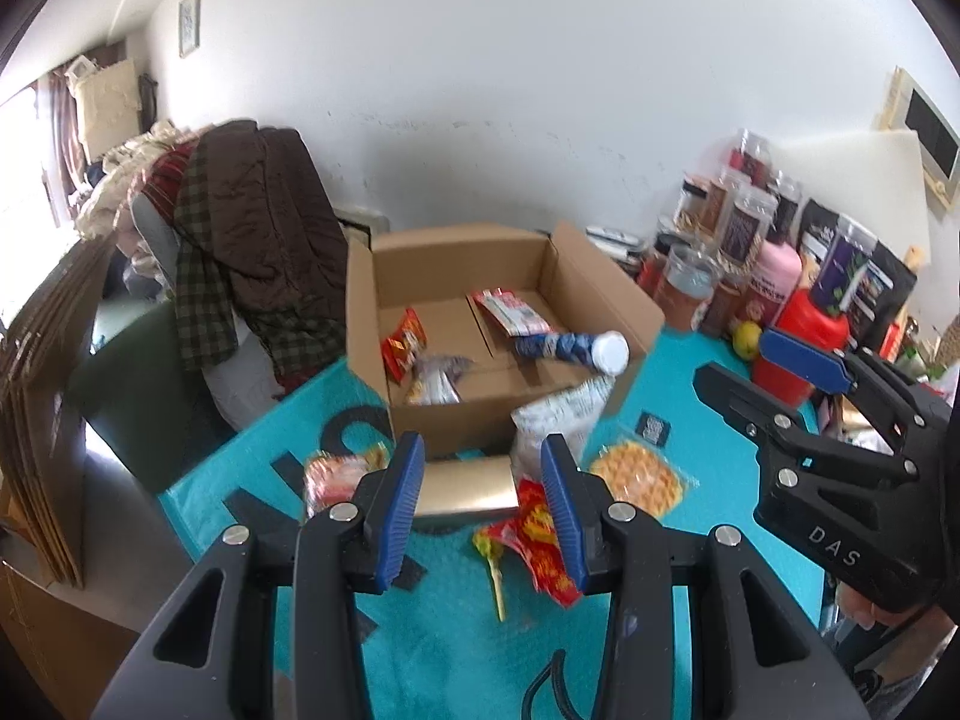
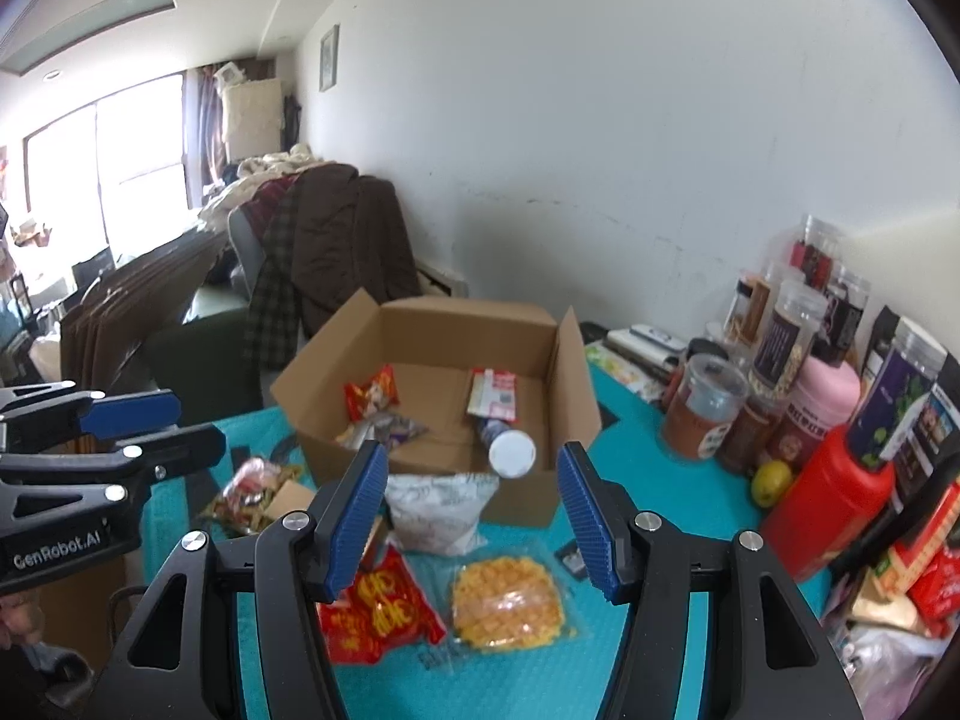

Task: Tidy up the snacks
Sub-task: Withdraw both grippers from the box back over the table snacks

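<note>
1. Now, from the left wrist view: your left gripper (image 1: 480, 498) has its jaws wide apart and empty. The red snack packet (image 1: 540, 534) lies on the bench just under the right jaw, and the cardboard box (image 1: 456, 420) sits ahead of the jaws. Lower squarely before closing.
2. From the right wrist view: your right gripper (image 2: 474, 516) is also spread and empty. The yellow cracker packet (image 2: 507, 603) lies between its jaws, below them. Pinch it flat, by an edge.

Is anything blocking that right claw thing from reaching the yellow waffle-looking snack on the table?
Nothing visible does. The right gripper hangs open above the yellow snack packet, which lies uncovered on the teal mat, beside the red packet.
</note>
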`<act>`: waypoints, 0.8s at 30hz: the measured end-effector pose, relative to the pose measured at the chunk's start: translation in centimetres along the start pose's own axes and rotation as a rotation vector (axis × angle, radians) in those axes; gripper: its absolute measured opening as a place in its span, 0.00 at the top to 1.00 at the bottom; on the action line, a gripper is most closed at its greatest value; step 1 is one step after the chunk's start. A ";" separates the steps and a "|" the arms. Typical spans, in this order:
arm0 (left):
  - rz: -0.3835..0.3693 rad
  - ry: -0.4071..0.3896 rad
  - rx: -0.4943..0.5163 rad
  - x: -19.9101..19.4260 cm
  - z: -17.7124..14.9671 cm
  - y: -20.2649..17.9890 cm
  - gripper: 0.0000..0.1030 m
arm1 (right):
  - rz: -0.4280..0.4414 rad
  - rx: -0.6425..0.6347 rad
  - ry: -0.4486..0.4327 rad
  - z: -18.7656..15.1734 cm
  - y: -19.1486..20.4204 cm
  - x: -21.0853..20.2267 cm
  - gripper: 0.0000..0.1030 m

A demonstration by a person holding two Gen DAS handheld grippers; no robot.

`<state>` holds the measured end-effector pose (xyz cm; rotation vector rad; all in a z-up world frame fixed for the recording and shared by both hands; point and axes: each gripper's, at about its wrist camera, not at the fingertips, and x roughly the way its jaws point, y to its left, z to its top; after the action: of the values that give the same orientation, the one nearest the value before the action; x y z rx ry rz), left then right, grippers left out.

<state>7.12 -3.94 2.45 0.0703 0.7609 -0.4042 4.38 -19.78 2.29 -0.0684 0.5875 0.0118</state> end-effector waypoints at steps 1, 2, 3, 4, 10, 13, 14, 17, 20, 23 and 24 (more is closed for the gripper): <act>-0.004 0.007 -0.001 0.1 -0.3 -0.1 0.61 | 0.004 -0.001 0.008 -0.3 0.0 0.1 0.43; -0.010 0.020 -0.002 0.4 -0.7 -0.1 0.61 | 0.007 -0.001 0.014 -0.7 0.1 0.1 0.43; -0.013 0.029 -0.002 0.6 -1.1 -0.1 0.61 | 0.013 -0.001 0.023 -1.2 0.1 0.2 0.43; -0.014 0.036 -0.001 0.8 -1.4 -0.2 0.61 | 0.018 -0.001 0.030 -1.5 0.2 0.3 0.43; -0.019 0.101 0.012 2.3 -3.7 -0.6 0.61 | 0.040 0.009 0.097 -4.2 0.1 1.6 0.43; -0.031 0.130 0.009 3.0 -4.7 -0.6 0.61 | 0.055 0.025 0.139 -5.6 0.0 2.4 0.43; -0.033 0.143 0.007 3.3 -5.1 -0.6 0.61 | 0.060 0.027 0.151 -6.0 -0.1 2.7 0.43; -0.024 0.167 0.008 4.1 -6.2 -0.6 0.61 | 0.080 0.033 0.183 -7.3 0.0 3.4 0.43; -0.026 0.192 0.002 4.7 -7.0 -0.4 0.61 | 0.103 0.038 0.205 -8.2 0.1 4.0 0.43; -0.021 0.206 -0.003 5.1 -7.7 -0.1 0.61 | 0.130 0.044 0.229 -8.9 0.4 4.5 0.35; -0.018 0.209 -0.004 5.2 -7.9 0.0 0.61 | 0.139 0.045 0.234 -9.1 0.5 4.6 0.33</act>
<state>5.31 -4.06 -6.84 0.1035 0.9688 -0.4164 3.19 -19.92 -7.81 0.0155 0.8252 0.1266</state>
